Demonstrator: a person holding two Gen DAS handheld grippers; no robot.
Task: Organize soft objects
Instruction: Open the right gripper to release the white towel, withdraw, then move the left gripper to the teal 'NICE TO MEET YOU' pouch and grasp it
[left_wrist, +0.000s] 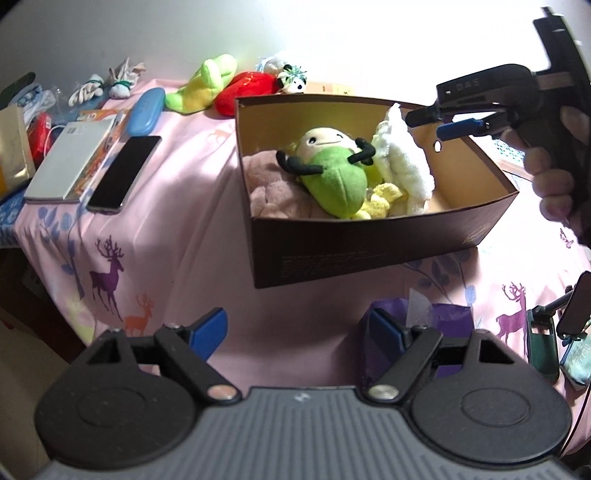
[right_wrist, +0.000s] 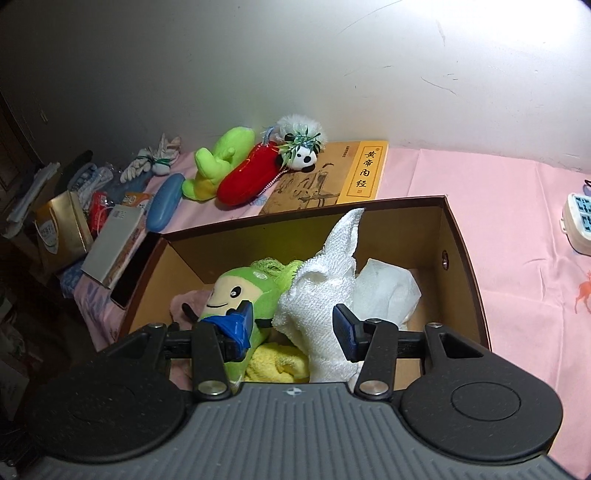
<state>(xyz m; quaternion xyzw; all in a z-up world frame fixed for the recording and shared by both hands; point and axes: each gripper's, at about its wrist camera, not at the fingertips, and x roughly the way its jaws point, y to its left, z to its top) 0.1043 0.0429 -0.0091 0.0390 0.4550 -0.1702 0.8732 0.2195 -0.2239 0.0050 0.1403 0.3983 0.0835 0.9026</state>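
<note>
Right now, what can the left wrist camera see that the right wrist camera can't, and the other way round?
Only the left wrist view shows the black phone lying flat, the person's hand on the right gripper, and a purple bag by the open left gripper.

Only the right wrist view shows the yellow book and a white device at the far right.

Both show the brown box holding the green plush and white towel, plus the red plush beyond it.

Toys (left_wrist: 334, 173) in box (left_wrist: 369, 240), phone (left_wrist: 123, 173) left.
</note>
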